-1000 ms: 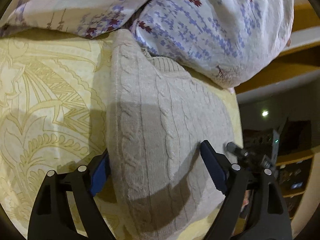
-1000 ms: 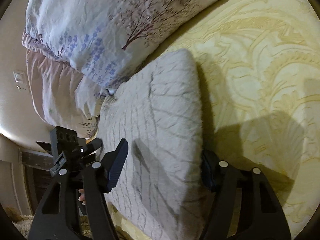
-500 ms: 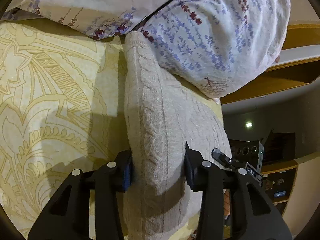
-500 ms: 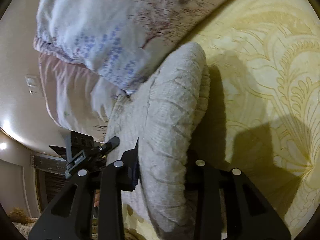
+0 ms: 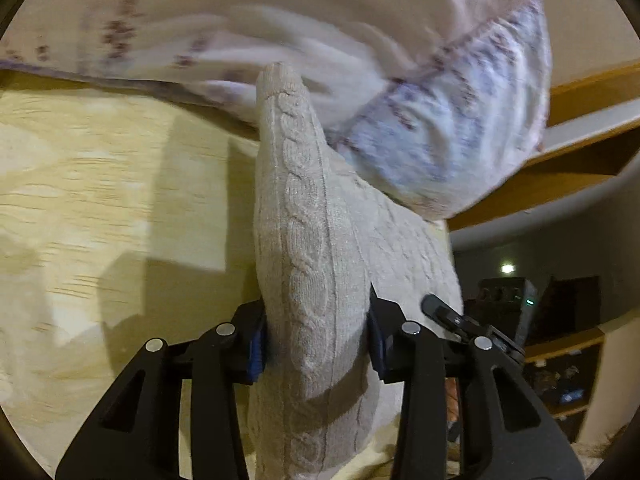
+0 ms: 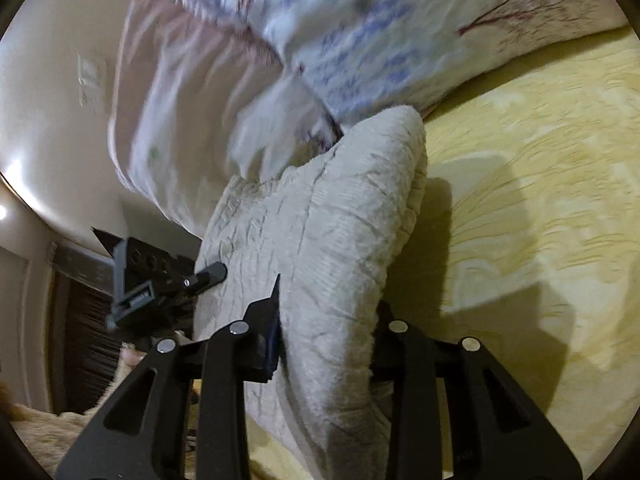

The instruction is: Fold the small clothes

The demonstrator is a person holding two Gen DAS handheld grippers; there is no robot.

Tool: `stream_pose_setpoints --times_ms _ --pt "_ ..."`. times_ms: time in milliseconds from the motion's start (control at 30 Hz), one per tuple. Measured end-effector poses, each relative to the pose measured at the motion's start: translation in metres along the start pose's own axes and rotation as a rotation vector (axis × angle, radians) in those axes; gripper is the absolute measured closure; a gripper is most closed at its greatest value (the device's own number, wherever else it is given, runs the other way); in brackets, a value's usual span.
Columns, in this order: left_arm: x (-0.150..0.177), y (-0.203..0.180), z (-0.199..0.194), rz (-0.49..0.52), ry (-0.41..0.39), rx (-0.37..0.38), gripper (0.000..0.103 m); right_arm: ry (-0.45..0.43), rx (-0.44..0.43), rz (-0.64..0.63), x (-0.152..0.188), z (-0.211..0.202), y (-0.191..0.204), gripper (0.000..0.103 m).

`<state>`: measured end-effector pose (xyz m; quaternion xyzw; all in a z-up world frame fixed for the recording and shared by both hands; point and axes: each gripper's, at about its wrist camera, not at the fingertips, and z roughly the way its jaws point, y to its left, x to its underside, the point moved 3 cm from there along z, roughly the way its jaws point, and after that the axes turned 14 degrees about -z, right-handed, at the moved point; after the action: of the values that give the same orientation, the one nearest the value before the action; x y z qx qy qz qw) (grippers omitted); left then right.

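A: What's hidden or hard to read?
B: Both views are motion-blurred. In the left wrist view the floral duvet [image 5: 440, 92] is smeared and the bedspread [image 5: 100, 200] pattern is a wash of yellow. The cream cable-knit sweater [image 5: 304, 248] runs out the bottom of the frame, so its lower edge is cut off. The left gripper [image 5: 316, 340] fingertips are mostly buried in the knit.

A: Right wrist view?
B: Same story. The duvet [image 6: 360, 40] is streaked, the sweater [image 6: 328, 240] covers the inner faces of the right gripper [image 6: 328, 340], and the fabric bottom is lost behind the gripper body. The left gripper [image 6: 160, 276] shows at the sweater's far side, dark and hard to resolve.

A: Jaw state?
B: Left jaws are pinched onto a bunched fold of the sweater. Right jaws are also clamped on a thick fold.

A: Where's the sweater?
B: On the bedspread [image 6: 540, 220] near the bed's edge, its far end touching the duvet, and its held edge raised off the bed.

A: What changed from earlier?
B: A second ago both jaws were wide apart around the flat sweater. Half a second ago they had closed. Now the fold stands taller and the blur is heavier.
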<state>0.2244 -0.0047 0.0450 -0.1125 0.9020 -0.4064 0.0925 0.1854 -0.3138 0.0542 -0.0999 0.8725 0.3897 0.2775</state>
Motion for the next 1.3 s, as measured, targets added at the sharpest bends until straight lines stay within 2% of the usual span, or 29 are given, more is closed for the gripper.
stream_pose_setpoints --times_ms 100,133,233,300,367,433,467,567,600,633,667,733,833,900,1000,1033,1100,1200,1300 --pt "-0.005 0.022 0.014 -0.019 -0.014 -0.094 0.058 0.010 0.096 0.022 0.008 0.019 -0.006 0.073" --pt "-0.006 0.026 0.016 -0.029 -0.022 -0.089 0.055 0.013 0.112 0.046 0.011 0.022 -0.011 0.072" --pt "-0.005 0.027 0.019 -0.027 -0.053 -0.084 0.048 0.028 0.105 0.092 0.015 0.023 -0.020 0.059" --pt "-0.004 0.019 0.017 0.004 -0.075 -0.122 0.047 0.027 0.109 0.090 0.013 0.015 -0.021 0.051" --pt "-0.002 0.011 0.009 0.044 -0.113 -0.166 0.045 -0.025 0.110 0.096 0.009 0.000 -0.025 0.047" --pt "0.002 -0.006 -0.006 0.117 -0.203 -0.214 0.043 -0.086 0.114 0.108 0.003 -0.013 -0.029 0.047" --pt "0.005 -0.014 -0.013 0.152 -0.243 -0.218 0.038 -0.100 0.118 0.111 0.000 -0.016 -0.029 0.047" --pt "0.022 -0.042 -0.026 0.294 -0.321 -0.184 0.026 -0.098 0.139 0.106 -0.010 -0.015 -0.032 0.048" --pt "0.026 -0.048 -0.026 0.332 -0.321 -0.174 0.024 -0.093 0.144 0.093 -0.013 -0.011 -0.030 0.056" --pt "0.033 -0.059 -0.020 0.394 -0.299 -0.163 0.023 -0.083 0.157 0.069 -0.015 -0.006 -0.028 0.072" --pt "0.037 -0.063 -0.015 0.419 -0.282 -0.163 0.023 -0.064 0.193 0.031 -0.017 -0.001 -0.025 0.083" --pt "0.041 -0.067 0.004 0.449 -0.233 -0.189 0.023 -0.031 0.294 -0.031 -0.019 0.005 -0.024 0.090" --pt "0.037 -0.055 0.030 0.396 -0.157 -0.245 0.023 -0.003 0.353 -0.026 -0.018 0.011 -0.033 0.090" --pt "0.035 -0.048 0.039 0.397 -0.160 -0.272 0.023 0.006 0.363 -0.027 -0.018 0.014 -0.037 0.090" --pt "0.038 -0.050 0.053 0.454 -0.178 -0.328 0.023 0.023 0.403 -0.058 -0.019 0.016 -0.035 0.082" --pt "0.040 -0.050 0.054 0.468 -0.184 -0.345 0.023 0.021 0.425 -0.075 -0.020 0.013 -0.031 0.073" --pt "0.046 -0.056 0.049 0.478 -0.207 -0.351 0.023 -0.015 0.436 -0.116 -0.017 0.001 -0.019 0.067" --pt "0.056 -0.053 0.024 0.482 -0.263 -0.348 0.023 -0.071 0.403 -0.261 -0.002 -0.019 0.016 0.067" --pt "0.067 -0.048 0.010 0.498 -0.316 -0.446 0.023 -0.045 0.381 -0.394 0.019 -0.017 0.045 0.067"
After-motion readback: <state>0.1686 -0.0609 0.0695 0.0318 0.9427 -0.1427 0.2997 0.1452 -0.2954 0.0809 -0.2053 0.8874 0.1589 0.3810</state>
